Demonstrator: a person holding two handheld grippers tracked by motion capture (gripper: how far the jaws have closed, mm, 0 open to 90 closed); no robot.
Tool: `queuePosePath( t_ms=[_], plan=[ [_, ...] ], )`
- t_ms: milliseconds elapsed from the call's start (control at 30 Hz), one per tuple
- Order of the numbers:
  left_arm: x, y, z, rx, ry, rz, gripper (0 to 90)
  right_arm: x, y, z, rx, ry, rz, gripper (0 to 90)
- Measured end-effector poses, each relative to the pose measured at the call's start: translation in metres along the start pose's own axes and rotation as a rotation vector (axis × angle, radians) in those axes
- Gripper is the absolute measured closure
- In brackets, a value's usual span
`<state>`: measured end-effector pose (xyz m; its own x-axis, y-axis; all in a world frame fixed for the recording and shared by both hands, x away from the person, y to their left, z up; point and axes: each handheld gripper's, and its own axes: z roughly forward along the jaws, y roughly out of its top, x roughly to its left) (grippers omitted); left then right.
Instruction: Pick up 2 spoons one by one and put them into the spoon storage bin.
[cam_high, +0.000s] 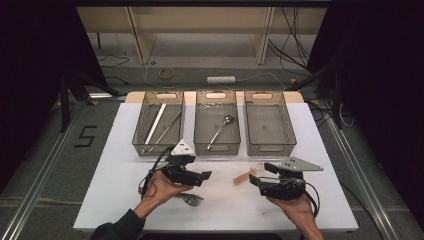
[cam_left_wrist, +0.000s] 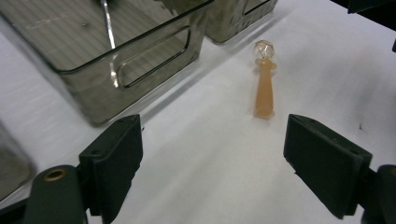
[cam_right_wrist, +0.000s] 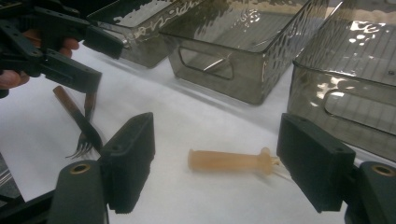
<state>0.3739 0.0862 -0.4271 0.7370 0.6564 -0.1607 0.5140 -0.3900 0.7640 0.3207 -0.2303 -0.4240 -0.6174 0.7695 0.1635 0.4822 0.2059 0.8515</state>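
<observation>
Your left tongs (cam_high: 206, 176) hovered over the middle of the white surface (cam_high: 115, 165), toward its near edge, with the jaws spread wide and nothing between them. Your right tongs (cam_high: 261, 175) hung just to the right of them, jaws likewise wide apart and empty.

The small translucent orange plastic utensil with a clear head (cam_high: 248, 173) lay flat on the surface between the two tongs, close in front of the right pair and just short of the smoky transparent plastic bins. In the right gripper view the orange utensil (cam_right_wrist: 231, 161) lay crosswise in the gap between your jaws, its clear end running behind the right jaw; I cannot tell whether it touched. In the left gripper view it (cam_left_wrist: 264, 86) lay ahead of the jaws, apart from them, handle end nearest.

A dark metal fork (cam_high: 190, 199) rested on the surface by your left hand (cam_high: 162, 189), near the near edge.

At the far edge, three bins stood in a row: the left bin (cam_high: 136, 135) held long thin rods, the middle bin (cam_high: 200, 135) a metal spoon (cam_high: 220, 131), and the right bin (cam_high: 287, 135) stood beside them.
</observation>
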Motion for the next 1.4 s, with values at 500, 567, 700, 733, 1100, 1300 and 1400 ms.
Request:
queuePosePath(
  t_ms=[500,567,700,733,1100,1300,1400],
  plan=[
    [-0.019,0.025,0.045,0.046,-0.048,0.046,19.3,-0.004,-0.007,-0.015,-0.024,-0.016,0.009,28.9],
    [-0.02,0.025,0.049,0.059,-0.048,0.055,19.3,-0.005,-0.007,-0.015,-0.024,-0.015,0.012,28.9],
    [-0.021,0.027,0.056,0.071,-0.048,0.052,19.4,-0.004,-0.007,-0.015,-0.022,-0.014,0.011,28.9],
    [-0.021,0.028,0.058,0.072,-0.047,0.052,19.6,-0.004,-0.007,-0.015,-0.022,-0.015,0.011,28.9],
    [-0.032,0.032,0.081,0.11,-0.068,0.079,23.6,-0.004,-0.007,-0.015,-0.023,-0.014,0.012,28.9],
    [-0.037,0.034,0.091,0.125,-0.061,0.103,28.5,-0.005,-0.007,-0.015,-0.019,-0.014,0.014,28.9],
    [-0.04,0.034,0.097,0.151,-0.074,0.099,31.4,-0.005,-0.007,-0.015,-0.02,-0.012,0.012,28.9]
  ],
)
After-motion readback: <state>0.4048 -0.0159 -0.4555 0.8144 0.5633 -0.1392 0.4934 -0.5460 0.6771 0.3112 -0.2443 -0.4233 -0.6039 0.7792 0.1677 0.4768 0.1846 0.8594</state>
